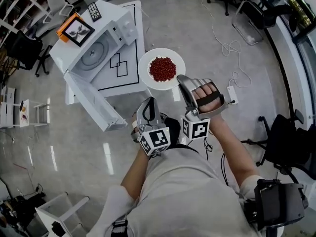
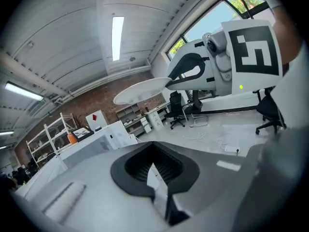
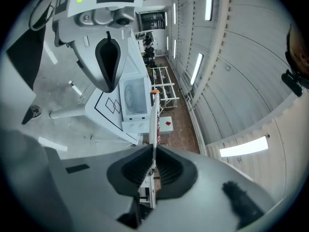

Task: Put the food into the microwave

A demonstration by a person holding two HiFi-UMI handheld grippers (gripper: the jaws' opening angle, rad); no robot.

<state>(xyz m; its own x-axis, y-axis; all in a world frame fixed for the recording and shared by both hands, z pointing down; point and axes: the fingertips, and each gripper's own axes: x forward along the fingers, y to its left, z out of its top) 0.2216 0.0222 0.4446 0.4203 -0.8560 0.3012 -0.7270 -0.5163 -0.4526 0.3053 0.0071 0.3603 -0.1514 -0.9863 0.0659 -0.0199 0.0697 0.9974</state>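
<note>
You had the right gripper [image 1: 181, 79] clenched on the near rim of the white plate [image 1: 146, 65], with the plate's edge running straight between its jaws. The plate carried a heap of red food [image 1: 162, 68] and sat level in the air just beside the microwave [image 1: 98, 48], outside its cavity. The microwave's door [image 1: 91, 102] stood wide open. Your left gripper [image 1: 149, 102] had its jaws together with nothing in them, farther from the microwave than the plate and close by the right gripper.

White table [image 1: 132, 70] bears an open-doored microwave [image 1: 94, 53] beside black taped squares [image 1: 117, 63].
</note>
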